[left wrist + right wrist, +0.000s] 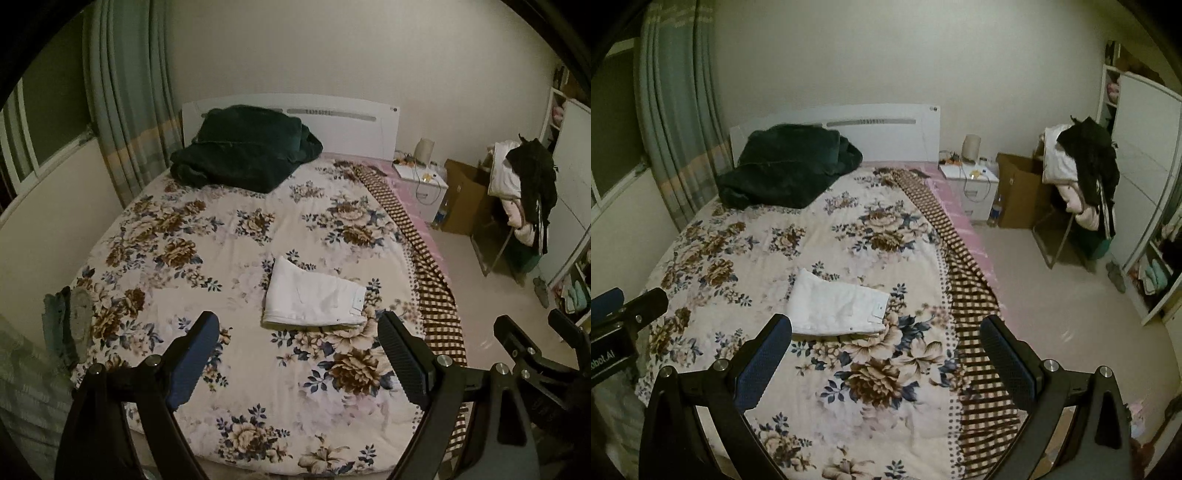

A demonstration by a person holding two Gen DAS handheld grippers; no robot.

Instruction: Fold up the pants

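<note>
Both grippers hung above the bed's foot edge, left gripper (pixel 299 354) and right gripper (pixel 886 354) each spread wide and holding nothing, probably because the white pants (pixel 314 299) already lay folded into a compact rectangle mid-bed, nearer the right edge; a brown cardboard box (pixel 1019 192) beyond showed no visible contents

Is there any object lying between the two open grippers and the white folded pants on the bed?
Nothing visible does. Only bare floral bedspread lies between the left gripper, the right gripper and the white pants. The dark green blanket sits far behind, near the headboard.
</note>
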